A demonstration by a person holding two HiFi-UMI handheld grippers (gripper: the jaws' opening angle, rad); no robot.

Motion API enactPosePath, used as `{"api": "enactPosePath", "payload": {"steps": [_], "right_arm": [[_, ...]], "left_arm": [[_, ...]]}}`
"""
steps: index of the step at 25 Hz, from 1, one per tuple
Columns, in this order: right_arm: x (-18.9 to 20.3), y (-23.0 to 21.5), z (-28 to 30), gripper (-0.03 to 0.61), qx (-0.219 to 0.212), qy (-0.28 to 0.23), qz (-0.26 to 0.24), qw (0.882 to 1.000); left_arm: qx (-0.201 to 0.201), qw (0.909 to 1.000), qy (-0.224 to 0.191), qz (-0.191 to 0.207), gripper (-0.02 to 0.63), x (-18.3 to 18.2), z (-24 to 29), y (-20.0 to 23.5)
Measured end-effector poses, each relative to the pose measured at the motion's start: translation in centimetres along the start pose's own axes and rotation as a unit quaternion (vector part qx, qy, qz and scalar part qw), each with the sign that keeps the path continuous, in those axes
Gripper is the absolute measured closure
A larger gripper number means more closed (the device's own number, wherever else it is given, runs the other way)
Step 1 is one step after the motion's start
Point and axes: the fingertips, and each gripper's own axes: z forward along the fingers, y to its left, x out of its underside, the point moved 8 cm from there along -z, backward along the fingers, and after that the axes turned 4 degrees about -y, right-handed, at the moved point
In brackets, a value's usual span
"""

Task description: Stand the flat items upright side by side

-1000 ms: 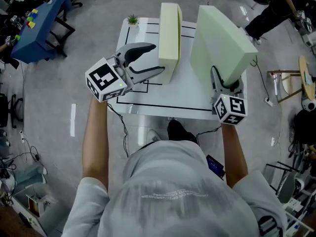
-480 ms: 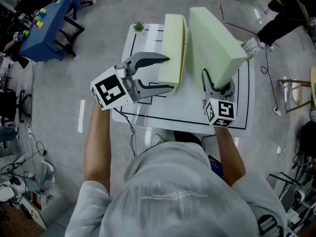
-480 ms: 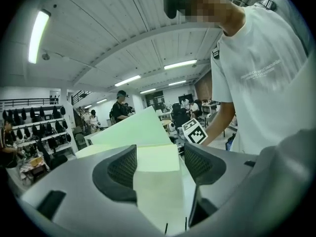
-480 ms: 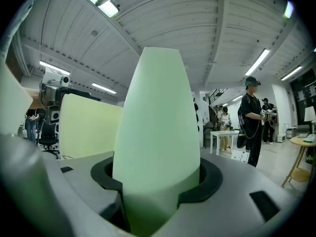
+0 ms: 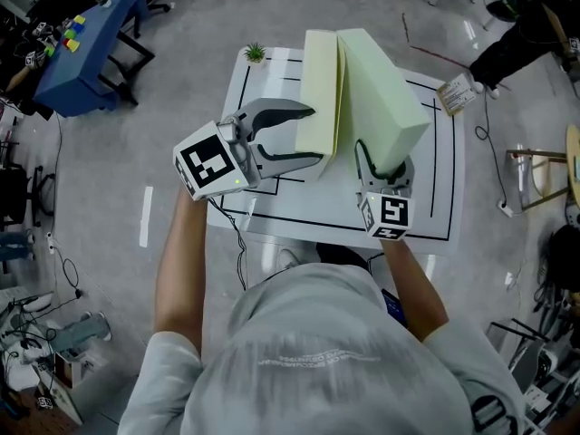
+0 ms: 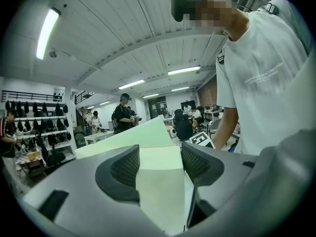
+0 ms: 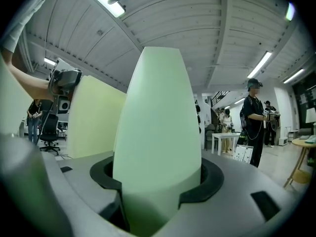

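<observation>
Foam slabs are the flat items here, so they should handle light and squashy: stiff enough to stand on an edge, yet quick to topple or bow if pushed high up. A hold low on a narrow end, across the thickness, looks safest. On the white desk [image 5: 426, 202] the pale yellow foam slab [image 5: 322, 89] stands upright on its edge. The pale green foam slab [image 5: 385, 98] is just beside it on the right, apparently tilted, and the two meet at their far top corners. The right gripper [image 5: 382, 164] clamps the green slab's near end, and the foam is pinched in where its fingers [image 7: 210, 179] bite. The left gripper [image 5: 317, 134] has its fingers [image 6: 123, 169] part-way apart and closing; the yellow slab fills the gap and seems to touch both pads. Only the head view shows how the slabs sit on the desk and how close to parallel they are. The right gripper view alone shows the squeeze in the foam. The left gripper view shows the green slab's slanted edge rising behind the yellow one.
</observation>
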Motion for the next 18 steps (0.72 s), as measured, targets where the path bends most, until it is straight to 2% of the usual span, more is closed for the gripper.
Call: {"api": "enactPosePath", "payload": {"steps": [4,7,13,15,18], "right_arm": [[0.2,1.2,0.0,0.256,-0.045,0.001,-0.004,0.999],[0.2,2.0,-0.2,0.220,-0.087,0.011,-0.012,0.996],[0.2,2.8,-0.3,0.199,-0.137,0.025,-0.008,0.990],[0.3,2.9,-0.4,0.195,-0.170,0.035,-0.009,0.985],[0.6,2.9,-0.5,0.180,-0.239,0.066,-0.030,0.968]], "left_arm": [[0.005,0.9998,-0.017,-0.004,0.337,0.6,-0.3,0.3],[0.008,0.9998,-0.019,-0.008,0.339,0.6,-0.1,0.3],[0.010,0.9997,-0.021,-0.009,0.339,0.7,-0.1,0.5],[0.011,0.9997,-0.021,-0.009,0.339,0.7,-0.2,0.5],[0.014,0.9996,-0.021,-0.010,0.339,0.8,-0.3,0.6]]}}
